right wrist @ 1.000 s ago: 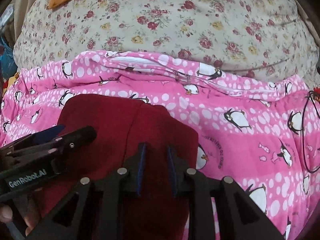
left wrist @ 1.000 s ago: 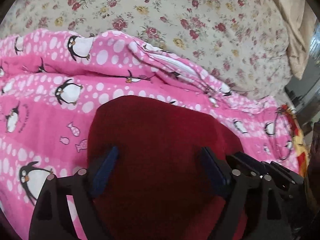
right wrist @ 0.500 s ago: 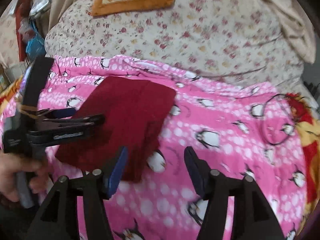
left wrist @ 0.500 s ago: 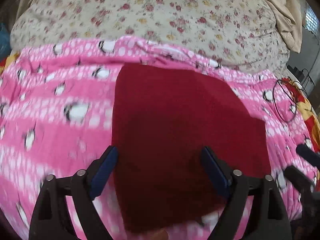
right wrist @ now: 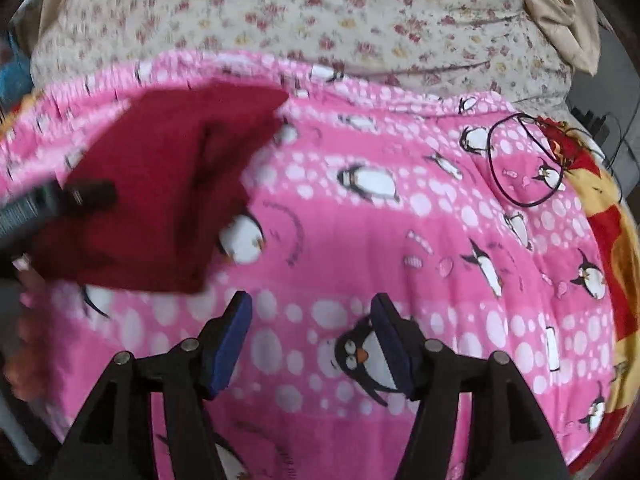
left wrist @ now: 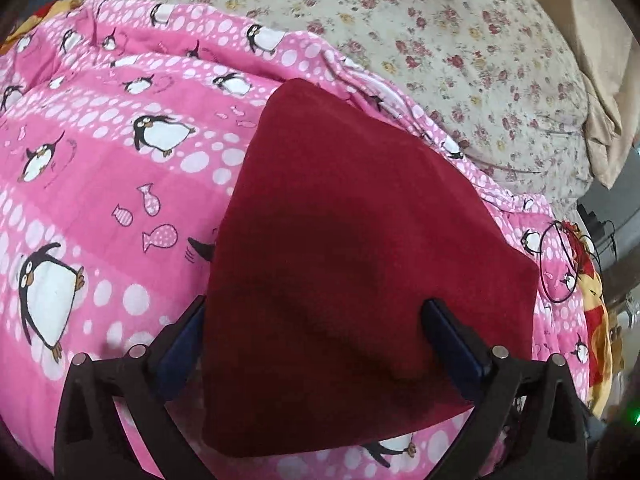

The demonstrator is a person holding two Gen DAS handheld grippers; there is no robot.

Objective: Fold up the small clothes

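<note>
A folded dark red cloth point(left wrist: 360, 264) lies on the pink penguin blanket point(left wrist: 100, 184). My left gripper point(left wrist: 320, 344) is open, with its blue pads either side of the cloth's near part; the left finger is partly hidden behind the cloth edge. In the right wrist view the red cloth point(right wrist: 168, 192) lies at the left, blurred, with the left gripper's black finger point(right wrist: 84, 196) over it. My right gripper point(right wrist: 312, 344) is open and empty above bare pink blanket point(right wrist: 400, 240), to the right of the cloth.
A floral bedspread point(left wrist: 460, 60) lies beyond the blanket. A thin black loop of cord point(right wrist: 524, 160) lies on the blanket at the right, by a red and yellow fabric point(right wrist: 608, 220). A beige cloth point(left wrist: 600, 80) hangs at the far right.
My right gripper opened, let go of the red cloth and moved back and to the right. My left gripper stayed open over the cloth and shifted its view slightly.
</note>
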